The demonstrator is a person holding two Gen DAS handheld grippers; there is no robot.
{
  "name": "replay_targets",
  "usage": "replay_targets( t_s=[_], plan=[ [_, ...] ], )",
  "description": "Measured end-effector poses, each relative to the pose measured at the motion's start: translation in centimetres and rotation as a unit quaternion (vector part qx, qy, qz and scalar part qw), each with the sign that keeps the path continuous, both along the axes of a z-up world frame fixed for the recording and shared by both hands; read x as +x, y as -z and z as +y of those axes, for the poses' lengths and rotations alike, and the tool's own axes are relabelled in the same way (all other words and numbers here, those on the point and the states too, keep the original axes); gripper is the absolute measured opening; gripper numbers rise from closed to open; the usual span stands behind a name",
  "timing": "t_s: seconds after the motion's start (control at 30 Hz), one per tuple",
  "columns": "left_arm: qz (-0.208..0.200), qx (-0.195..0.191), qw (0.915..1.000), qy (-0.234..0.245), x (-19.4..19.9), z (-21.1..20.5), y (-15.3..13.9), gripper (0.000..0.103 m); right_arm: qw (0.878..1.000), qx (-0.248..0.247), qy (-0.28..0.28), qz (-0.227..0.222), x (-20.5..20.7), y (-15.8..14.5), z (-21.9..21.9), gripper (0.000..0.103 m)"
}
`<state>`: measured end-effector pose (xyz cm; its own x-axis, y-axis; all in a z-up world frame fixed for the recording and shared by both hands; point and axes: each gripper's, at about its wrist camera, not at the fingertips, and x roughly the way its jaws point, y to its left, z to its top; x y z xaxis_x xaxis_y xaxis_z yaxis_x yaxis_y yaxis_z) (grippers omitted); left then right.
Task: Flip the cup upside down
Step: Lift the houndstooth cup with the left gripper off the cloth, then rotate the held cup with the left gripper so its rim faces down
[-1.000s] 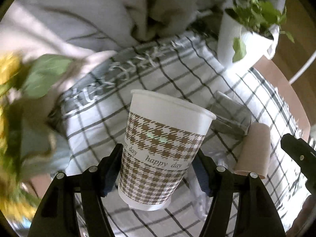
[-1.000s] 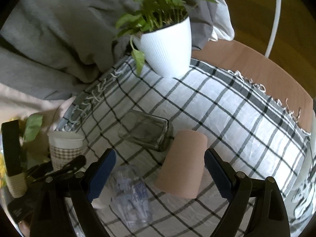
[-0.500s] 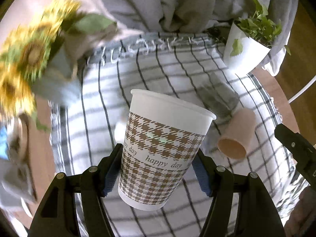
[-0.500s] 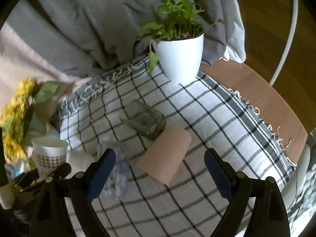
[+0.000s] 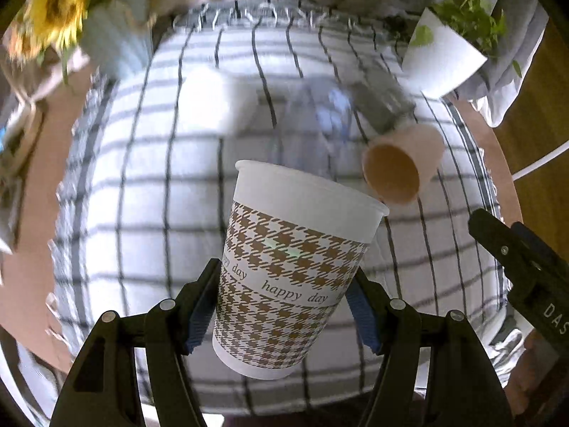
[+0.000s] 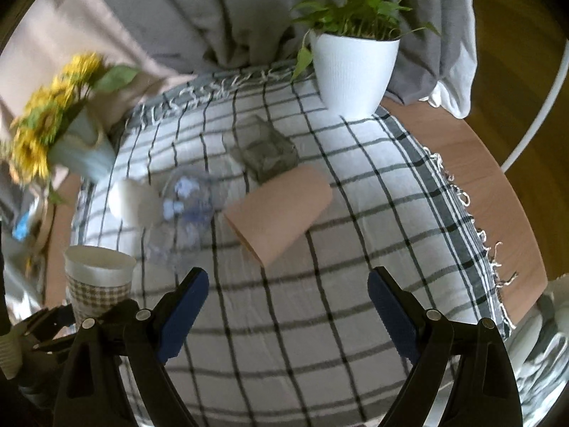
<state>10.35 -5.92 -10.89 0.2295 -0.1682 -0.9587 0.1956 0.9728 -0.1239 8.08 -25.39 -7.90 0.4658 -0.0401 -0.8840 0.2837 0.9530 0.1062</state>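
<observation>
My left gripper (image 5: pixel 284 306) is shut on a brown houndstooth paper cup (image 5: pixel 295 267) marked "happy day", held mouth up above the checked cloth (image 5: pixel 149 192). The same cup shows at the lower left of the right wrist view (image 6: pixel 97 281). My right gripper (image 6: pixel 284 306) is open and empty above the cloth; its finger shows at the right of the left wrist view (image 5: pixel 515 259). A plain brown paper cup (image 6: pixel 281 210) lies on its side ahead of the right gripper, also seen in the left wrist view (image 5: pixel 402 167).
A clear plastic cup (image 6: pixel 192 203), a white cup (image 6: pixel 133 203) and a glass (image 6: pixel 265 149) lie on their sides mid-cloth. A white plant pot (image 6: pixel 352 71) stands at the back, sunflowers in a vase (image 6: pixel 53 135) at the left. Bare wooden table edge (image 6: pixel 498 185) shows at the right.
Both grippers have risen and pulled back, looking more steeply down on the table. The left keeps its grip on the houndstooth cup; the right stays open.
</observation>
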Motion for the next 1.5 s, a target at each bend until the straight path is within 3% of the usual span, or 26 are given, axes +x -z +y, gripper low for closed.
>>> replay_targets(
  t_s=[0.5, 1.0, 1.07, 1.27, 1.5],
  plan=[
    [0.069, -0.066, 0.9917, -0.086, -2.7, -3.5, 4.2, 0.067, 0.996, -0.049, -0.047, 0.059, -2.5, 3.2, -3.5, 0.091],
    [0.113, -0.052, 0.9852, -0.118, -2.8, -4.4, 7.1, 0.068, 0.991, -0.057, -0.077, 0.088, -2.2, 4.8, -4.9, 0.091],
    [0.120, -0.053, 0.9845, -0.116, -2.8, -4.4, 7.4, 0.076, 0.991, -0.058, -0.077, 0.090, -2.1, 4.8, -4.8, 0.091],
    [0.110, -0.050, 0.9870, -0.106, -2.9, -4.3, 7.0, 0.086, 0.991, -0.056, -0.078, 0.092, -2.0, 4.8, -4.6, 0.091],
    [0.085, -0.036, 0.9925, -0.080, -3.6, -3.8, 4.8, 0.086, 0.994, -0.056, -0.053, 0.073, -3.1, 3.2, -4.6, 0.091]
  ],
)
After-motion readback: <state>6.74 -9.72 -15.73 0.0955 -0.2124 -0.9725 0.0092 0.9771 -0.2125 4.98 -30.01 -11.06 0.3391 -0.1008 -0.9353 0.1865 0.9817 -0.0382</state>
